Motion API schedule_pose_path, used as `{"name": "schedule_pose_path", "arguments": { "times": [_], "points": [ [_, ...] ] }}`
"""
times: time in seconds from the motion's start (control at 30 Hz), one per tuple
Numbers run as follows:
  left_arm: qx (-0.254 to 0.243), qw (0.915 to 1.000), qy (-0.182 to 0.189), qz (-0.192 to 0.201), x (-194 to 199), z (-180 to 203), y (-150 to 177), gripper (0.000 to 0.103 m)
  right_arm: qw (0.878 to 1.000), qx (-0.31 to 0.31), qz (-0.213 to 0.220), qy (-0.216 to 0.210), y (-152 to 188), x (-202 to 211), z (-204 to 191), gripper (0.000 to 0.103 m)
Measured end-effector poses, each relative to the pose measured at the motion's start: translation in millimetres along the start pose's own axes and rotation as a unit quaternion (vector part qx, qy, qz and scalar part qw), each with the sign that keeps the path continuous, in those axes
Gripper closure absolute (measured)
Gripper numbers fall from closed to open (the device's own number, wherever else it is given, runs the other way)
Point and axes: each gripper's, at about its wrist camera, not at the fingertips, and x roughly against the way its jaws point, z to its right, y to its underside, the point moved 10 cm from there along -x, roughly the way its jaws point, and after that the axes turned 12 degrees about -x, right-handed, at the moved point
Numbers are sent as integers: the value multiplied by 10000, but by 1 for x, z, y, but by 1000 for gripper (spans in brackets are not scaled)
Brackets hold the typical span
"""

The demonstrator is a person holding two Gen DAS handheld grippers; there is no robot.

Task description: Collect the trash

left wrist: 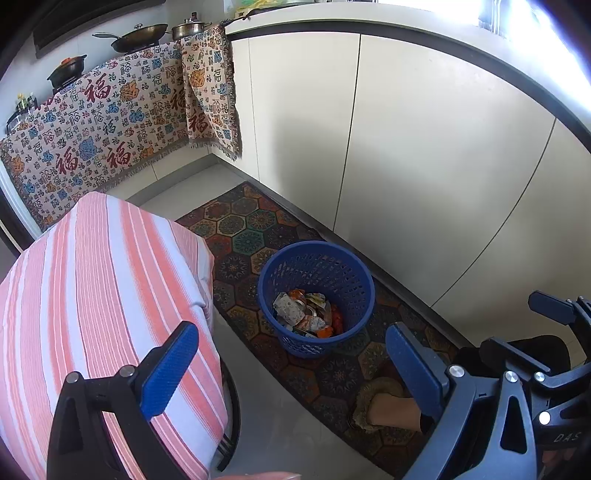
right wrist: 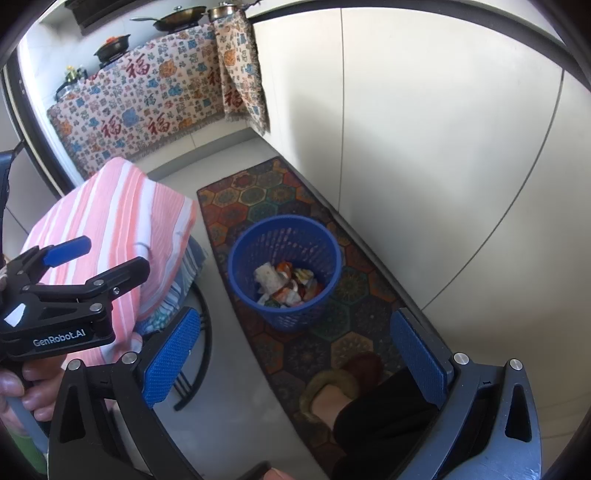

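A blue perforated waste basket [left wrist: 280,269] [right wrist: 240,251] stands on a patterned floor mat. Several crumpled wrappers and scraps of trash [left wrist: 306,312] [right wrist: 284,282] lie in its bottom. My left gripper [left wrist: 291,373] hangs open above and in front of the basket, nothing between its blue pads. My right gripper [right wrist: 299,360] is open too, held over the near end of the mat with empty jaws. The left gripper also shows in the right wrist view at the left edge [right wrist: 77,266], over the striped cloth.
A small table under a pink-striped cloth [left wrist: 96,295] [right wrist: 110,225] stands left of the basket. Cream cabinet doors [left wrist: 424,166] run along the right. A foot in a slipper [left wrist: 384,406] [right wrist: 332,395] rests on the mat [left wrist: 325,373]. Pans [left wrist: 140,35] sit on a cloth-draped counter at the back.
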Motion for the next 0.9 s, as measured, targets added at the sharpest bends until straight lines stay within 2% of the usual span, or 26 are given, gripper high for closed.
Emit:
{"name": "schedule_pose_path", "arguments": {
  "times": [0.9],
  "points": [
    [-127, 9999, -3, -10, 1, 8, -1, 0, 10000, -53, -27, -17, -4, -2, 8, 0]
  ]
}}
